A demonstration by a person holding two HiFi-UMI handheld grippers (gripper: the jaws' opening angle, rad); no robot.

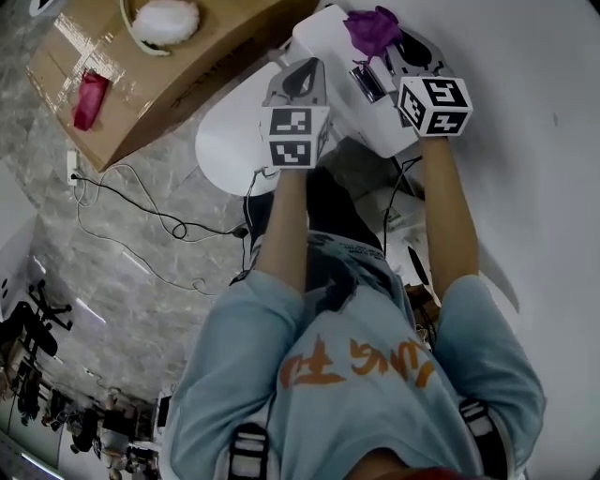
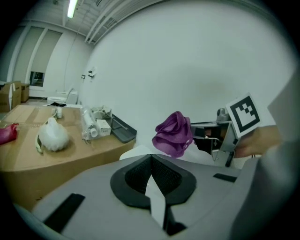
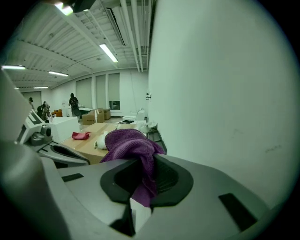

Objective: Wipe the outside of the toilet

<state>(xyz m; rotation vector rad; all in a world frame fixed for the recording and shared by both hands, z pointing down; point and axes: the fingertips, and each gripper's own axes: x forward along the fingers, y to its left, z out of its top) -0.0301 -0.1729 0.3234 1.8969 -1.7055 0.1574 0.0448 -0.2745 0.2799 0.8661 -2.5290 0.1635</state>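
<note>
Zero wiping contact shows: my right gripper clamps the purple cloth above the toilet. My left gripper is closed and empty. I judge the whole exterior is still to do.

- Left tongs hang over the toilet, just left of the right tongs.
- A cloth sits clamped in the right tongs, above the tank.
- A cardboard box stands on the floor left of the toilet, with a bundle and a rag on top.
- A cable trails across the floor in front of the box.
- The wall runs along the toilet's right.
</note>
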